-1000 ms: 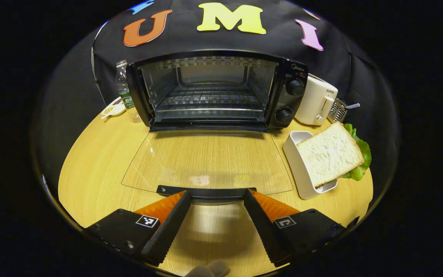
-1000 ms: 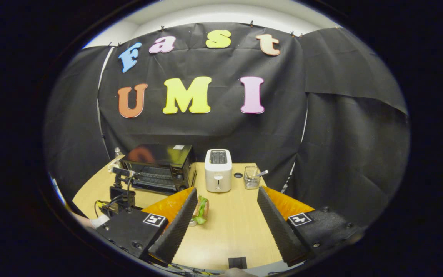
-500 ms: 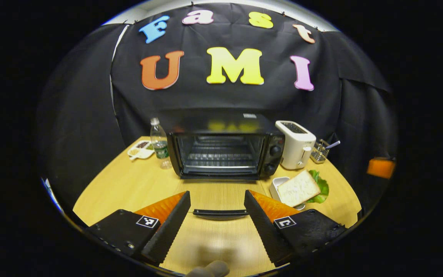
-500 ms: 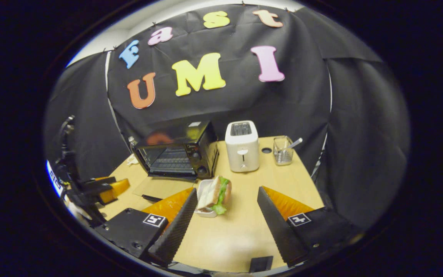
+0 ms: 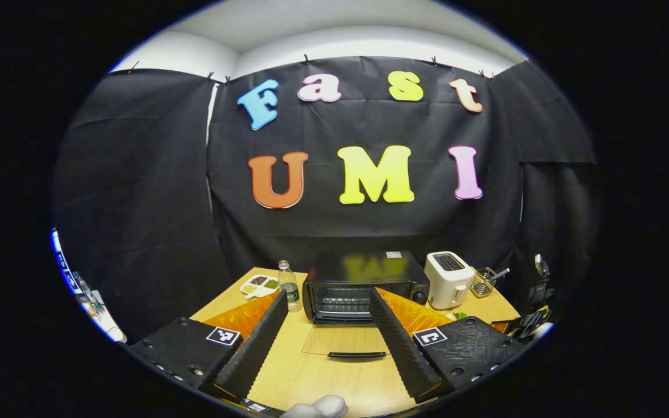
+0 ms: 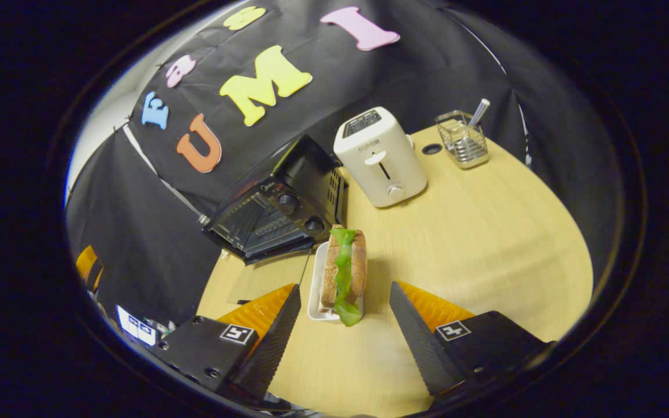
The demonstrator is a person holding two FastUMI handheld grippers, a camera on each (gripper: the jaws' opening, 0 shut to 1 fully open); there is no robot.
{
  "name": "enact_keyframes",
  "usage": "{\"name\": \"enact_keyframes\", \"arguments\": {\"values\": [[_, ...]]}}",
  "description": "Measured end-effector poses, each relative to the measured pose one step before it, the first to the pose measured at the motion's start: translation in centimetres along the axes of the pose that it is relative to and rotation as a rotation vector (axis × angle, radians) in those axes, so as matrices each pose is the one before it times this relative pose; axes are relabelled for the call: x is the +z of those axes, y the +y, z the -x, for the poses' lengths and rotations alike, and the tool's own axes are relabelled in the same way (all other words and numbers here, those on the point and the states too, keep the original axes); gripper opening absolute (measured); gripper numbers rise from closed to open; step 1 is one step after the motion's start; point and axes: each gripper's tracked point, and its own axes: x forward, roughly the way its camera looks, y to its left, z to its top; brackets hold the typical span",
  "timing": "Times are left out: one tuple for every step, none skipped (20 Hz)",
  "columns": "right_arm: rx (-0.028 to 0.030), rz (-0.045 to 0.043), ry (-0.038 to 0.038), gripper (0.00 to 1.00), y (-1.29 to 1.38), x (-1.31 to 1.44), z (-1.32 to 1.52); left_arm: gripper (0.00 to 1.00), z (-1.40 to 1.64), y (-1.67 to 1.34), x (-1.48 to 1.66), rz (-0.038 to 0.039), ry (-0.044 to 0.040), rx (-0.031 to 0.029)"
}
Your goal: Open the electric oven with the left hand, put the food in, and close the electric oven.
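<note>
The black electric oven [image 5: 363, 284] stands at the back of the wooden table with its glass door [image 5: 337, 341] folded down flat, the handle [image 5: 356, 354] toward me. My left gripper [image 5: 327, 295] hangs open, high and well back from that door, holding nothing. In the right gripper view the oven [image 6: 279, 209] sits to the left, its door [image 6: 262, 280] lying flat. A sandwich [image 6: 343, 264] with lettuce stands on edge in a white tray [image 6: 315, 293]. My right gripper [image 6: 344, 288] is open above the table, the sandwich's near end lying between its fingertips, untouched.
A white toaster [image 6: 381, 157] and a wire basket [image 6: 462, 139] with a utensil stand right of the oven. A water bottle [image 5: 289, 285] and a snack dish [image 5: 259, 284] sit at its left. Bare tabletop [image 6: 485, 232] spreads to the sandwich's right.
The left gripper has pulled up and far back from the lowered door, staying open. The right gripper has moved forward and down until the sandwich sits between its open fingertips.
</note>
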Motion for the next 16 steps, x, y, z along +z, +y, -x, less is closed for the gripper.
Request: {"name": "enact_keyframes", "arguments": {"values": [[0.02165,-0.02064,0.01839,0.98,-0.037,0.361,-0.784,0.93,0.526,0.389,0.759,0.00156,-0.01108,0.03139],[0.01138,-0.01207,0.01307,0.84,-0.125,0.486,-0.892,0.93,0.426,0.324,0.432,-0.00160,-0.00482,0.03396],[0.00969,0.00310,0.01679,0.94,-0.021,0.448,-0.633,0.93,0.458,0.206,0.165,0.00169,-0.00017,0.02848],[0.00707,0.00944,0.01341,0.77,0.005,0.399,-0.546,0.93,0.373,0.225,0.105,0.00736,0.00427,0.02424],[0.01191,0.00756,0.01045,0.70,0.250,0.146,-0.194,0.93,0.269,0.015,0.110,0.01109,0.00311,0.02300],[0.00422,0.00768,0.01275,0.80,0.137,0.120,-0.213,0.93,0.134,0.077,0.030,0.01683,0.00221,0.01694],[0.00309,0.00814,0.01038,0.56,0.016,0.132,-0.335,0.93,0.072,-0.035,-0.317,0.01592,0.01019,0.01204],[0.00396,0.00730,0.01396,0.52,-0.092,-0.019,-0.242,0.93,0.047,0.183,-0.068,0.00675,0.00361,0.01422],[0.00754,-0.00894,0.00666,0.55,0.129,-0.097,-0.246,0.93,-0.038,0.242,0.049,0.00592,-0.00229,0.01024],[0.00827,-0.01442,0.00235,0.42,0.114,0.064,-0.158,0.93,-0.049,0.115,0.119,0.00337,-0.00308,0.00659],[0.00525,-0.01442,-0.00278,0.43,0.058,0.311,-0.097,0.93,-0.294,0.111,0.062,0.00381,-0.00295,0.00270],[0.00280,-0.00164,0.00105,0.48,0.045,0.018,-0.066,0.93,-0.149,0.008,0.008,0.00016,-0.00328,-0.00507],[0.00689,0.00415,0.00135,0.34,0.195,-0.013,0.029,0.93,-0.311,0.136,-0.247,-0.00549,0.00119,-0.00239],[-0.00280,0.00097,-0.00079,0.32,-0.013,-0.060,-0.009,0.93,-0.293,0.043,-0.154,-0.00835,-0.00113,-0.00854],[-0.00587,-0.00344,-0.00627,0.39,0.059,0.017,0.294,0.93,-0.218,0.114,-0.074,-0.00569,-0.00201,-0.00851],[-0.00692,0.00388,-0.01673,0.29,0.328,0.330,0.386,0.93,-0.201,-0.115,-0.038,-0.00196,-0.00313,-0.01921]]}}
